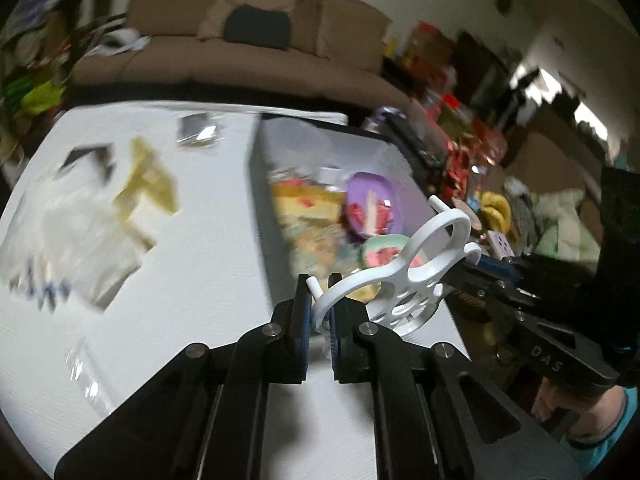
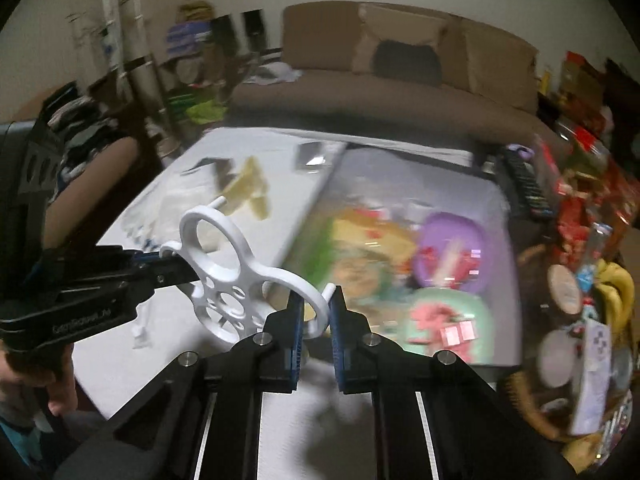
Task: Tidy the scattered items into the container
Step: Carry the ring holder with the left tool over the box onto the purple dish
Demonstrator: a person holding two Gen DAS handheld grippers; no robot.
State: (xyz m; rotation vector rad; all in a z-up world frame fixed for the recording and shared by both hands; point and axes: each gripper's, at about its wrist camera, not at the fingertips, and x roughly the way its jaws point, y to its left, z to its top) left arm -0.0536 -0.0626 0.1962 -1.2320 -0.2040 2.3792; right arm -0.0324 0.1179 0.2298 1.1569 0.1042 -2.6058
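A white plastic holder with rings and holes [image 1: 404, 276] is held between both grippers above the table's right part, at the near edge of the container. My left gripper [image 1: 320, 304] is shut on one ring of it. My right gripper [image 2: 316, 312] is shut on the opposite ring [image 2: 310, 292]; it also shows in the left wrist view [image 1: 476, 268]. The container [image 2: 500, 216] is a shallow grey box holding a purple plate [image 2: 452, 252], a green plate [image 2: 448, 320] and colourful packets. Yellowish pieces [image 1: 144, 184] and clear plastic bags [image 1: 76, 236] lie on the white table, left of the container.
A small dark packet [image 1: 198, 130] lies at the table's far edge. A brown sofa [image 1: 248, 52] stands behind the table. Cluttered shelves with bananas [image 2: 616, 292], jars and boxes crowd the right side. The views are motion-blurred.
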